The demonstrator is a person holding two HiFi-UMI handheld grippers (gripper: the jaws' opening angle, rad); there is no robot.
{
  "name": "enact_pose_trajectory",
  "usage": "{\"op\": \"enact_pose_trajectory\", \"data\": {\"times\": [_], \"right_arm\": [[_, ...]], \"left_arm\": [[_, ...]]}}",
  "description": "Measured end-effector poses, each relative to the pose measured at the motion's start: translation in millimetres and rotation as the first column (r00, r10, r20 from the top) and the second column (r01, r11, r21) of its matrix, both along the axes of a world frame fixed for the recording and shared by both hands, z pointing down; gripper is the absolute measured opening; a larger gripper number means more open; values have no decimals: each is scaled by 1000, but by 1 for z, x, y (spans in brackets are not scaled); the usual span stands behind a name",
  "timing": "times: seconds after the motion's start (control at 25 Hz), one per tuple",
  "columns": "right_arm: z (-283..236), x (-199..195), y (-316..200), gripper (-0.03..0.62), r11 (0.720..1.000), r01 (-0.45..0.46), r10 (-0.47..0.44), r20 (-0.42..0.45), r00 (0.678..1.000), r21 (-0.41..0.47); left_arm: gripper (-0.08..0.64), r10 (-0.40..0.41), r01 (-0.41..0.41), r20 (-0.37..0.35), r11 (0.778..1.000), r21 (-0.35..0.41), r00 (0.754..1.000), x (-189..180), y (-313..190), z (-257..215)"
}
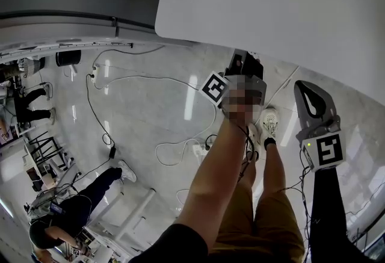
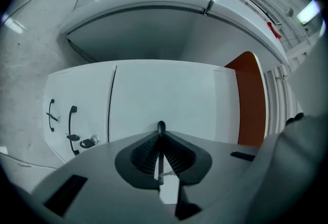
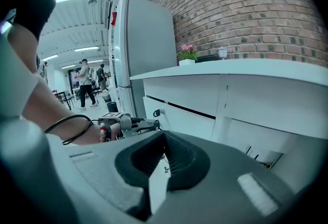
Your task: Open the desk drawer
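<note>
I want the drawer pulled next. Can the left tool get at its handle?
Probably yes: the left tool looks shut on the small dark handle at the white drawer front, with nothing in its way.

White drawer [image 2: 169,97], small dark handle [image 2: 161,126]

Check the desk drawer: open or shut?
Looks shut: in the left gripper view the drawer front sits flush with the panel beside it. The left gripper is shut on its handle.
</note>
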State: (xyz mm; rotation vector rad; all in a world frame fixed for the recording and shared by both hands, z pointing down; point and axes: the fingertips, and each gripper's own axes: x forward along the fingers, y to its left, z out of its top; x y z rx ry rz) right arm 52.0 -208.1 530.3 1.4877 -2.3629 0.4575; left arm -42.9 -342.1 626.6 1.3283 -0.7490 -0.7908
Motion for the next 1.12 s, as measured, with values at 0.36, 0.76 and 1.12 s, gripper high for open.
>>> {"op": "enact_pose_trajectory", "data": {"times": [0.36,0.76,1.12], "right_arm": [[3,-2,7,-1,1000,19,-19,3,1000,-1],[-7,14,3,0,1000,23,-22,-14,1000,16],[-7,14,1,0,999,36,-36,-12,999,17]], "left_arm": [[28,43,-42,41,999,-26,998,1,3,5],[28,97,-93,107,995,-35,990,2,3,5],[28,110,-106,124,994,-38,986,1,6,11]]}}
